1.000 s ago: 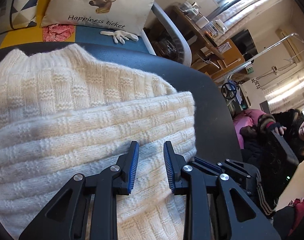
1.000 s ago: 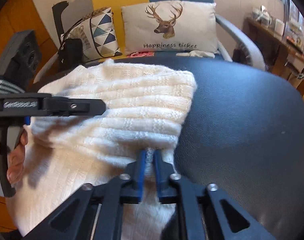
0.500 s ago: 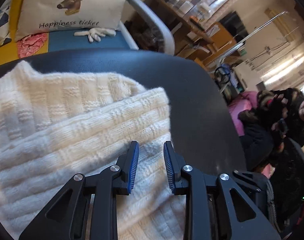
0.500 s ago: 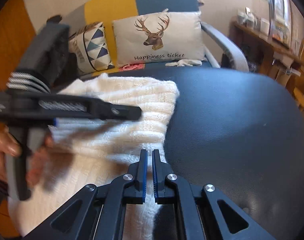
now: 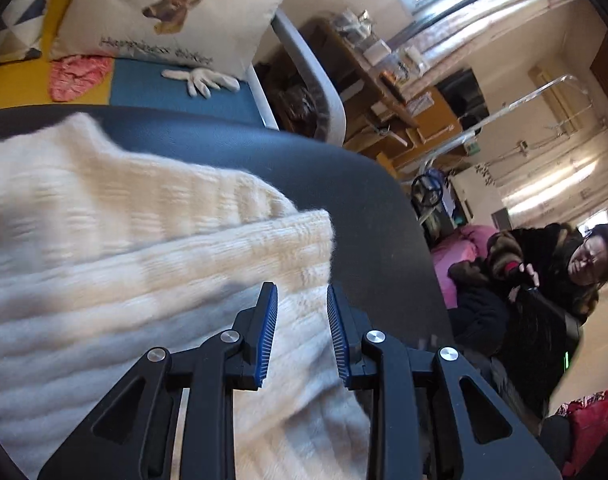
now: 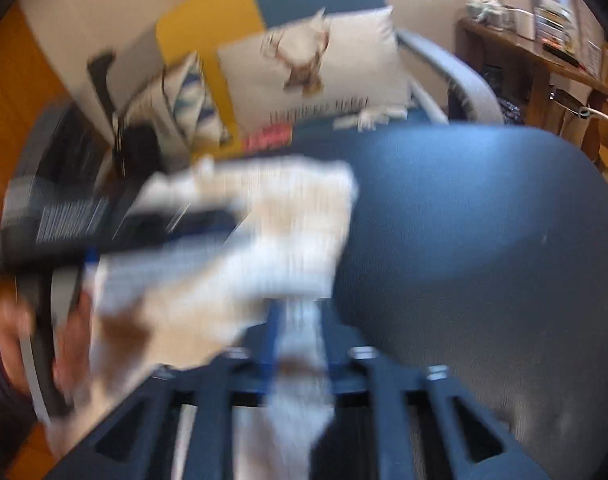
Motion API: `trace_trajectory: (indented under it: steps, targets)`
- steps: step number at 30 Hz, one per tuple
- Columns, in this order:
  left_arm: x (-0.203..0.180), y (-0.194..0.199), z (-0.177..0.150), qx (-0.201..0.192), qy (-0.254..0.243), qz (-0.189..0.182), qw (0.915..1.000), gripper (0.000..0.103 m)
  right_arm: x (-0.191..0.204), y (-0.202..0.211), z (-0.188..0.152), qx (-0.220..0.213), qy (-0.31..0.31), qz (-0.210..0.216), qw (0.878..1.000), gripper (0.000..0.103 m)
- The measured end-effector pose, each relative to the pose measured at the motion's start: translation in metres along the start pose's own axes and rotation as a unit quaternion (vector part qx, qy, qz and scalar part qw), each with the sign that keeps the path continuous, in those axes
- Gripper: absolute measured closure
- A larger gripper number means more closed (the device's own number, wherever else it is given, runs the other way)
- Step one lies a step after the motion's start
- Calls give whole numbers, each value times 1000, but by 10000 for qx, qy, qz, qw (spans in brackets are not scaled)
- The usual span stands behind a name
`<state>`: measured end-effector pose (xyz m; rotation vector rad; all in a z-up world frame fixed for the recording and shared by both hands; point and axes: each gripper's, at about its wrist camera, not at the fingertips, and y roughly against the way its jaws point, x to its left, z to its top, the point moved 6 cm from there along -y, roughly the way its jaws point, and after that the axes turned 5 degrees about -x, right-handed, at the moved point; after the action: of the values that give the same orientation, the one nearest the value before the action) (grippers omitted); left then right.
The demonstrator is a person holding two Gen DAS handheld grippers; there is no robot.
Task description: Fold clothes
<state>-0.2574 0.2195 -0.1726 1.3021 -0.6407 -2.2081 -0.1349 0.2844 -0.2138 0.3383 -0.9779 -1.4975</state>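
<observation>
A cream knit sweater [image 5: 144, 248] lies partly folded on the dark round table [image 5: 344, 184]. My left gripper [image 5: 300, 292] hovers open over its right edge, nothing between the blue pads. The right wrist view is badly motion-blurred. There my right gripper [image 6: 300, 316] is shut on a strip of the sweater [image 6: 288, 224], which rises from the table [image 6: 464, 240] toward the fingers. The left gripper's black body [image 6: 104, 232] crosses the left side of that view, held by a hand [image 6: 8, 320].
Behind the table stands a yellow and blue sofa with a deer cushion [image 5: 164, 20], a pink cloth [image 5: 78, 76] and a white glove [image 5: 202, 80]. A wooden shelf [image 5: 364, 64] is at the back right. A person [image 5: 564, 264] sits beyond the table's right edge.
My right gripper has pulled back fast with the sweater's edge in it, blurring its view. The left gripper stays open and has drifted over the sweater's right edge.
</observation>
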Motion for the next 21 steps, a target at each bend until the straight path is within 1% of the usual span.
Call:
trace_trajectory:
  steps: [2,4,5,6,7,9,10,11,14,18,21]
  targets:
    - [12,27,-4,-203,67,36,9998,75,-4,-6,23,-145,-218,115,9996,74]
    - [26,55,-8,-445,71,208,9988,74,-17,-23,41,-95,-225,-6,9997,74]
    - [34,68,-11,-544,69,312,9980,68,-23,-32,49,-69,-229,-66,9997,74]
    - [43,81,-16,-617,79,422,9972,65,-36,-42,52,35,-223,-90,9997,74]
    - [52,94,-20,-688,106,511,9963,64,-46,-54,55,180,-201,-153,9995,74]
    - [73,120,-27,-814,223,652,9943,64,-56,-64,54,386,-120,-443,9982,74]
    - [82,132,-31,-872,288,743,9930,64,-57,-69,54,441,-64,-492,9978,76]
    - [90,143,-36,-934,347,846,9914,64,-57,-74,54,495,-6,-540,9973,88]
    - [108,171,-46,-1135,453,1096,9864,64,-47,-70,54,330,326,-590,9972,92]
    - [135,205,-57,-1351,619,1439,9784,64,-44,-69,50,283,566,-904,9939,93]
    - [160,229,-64,-1492,925,1524,9726,64,-41,-68,48,247,745,-1138,9904,93]
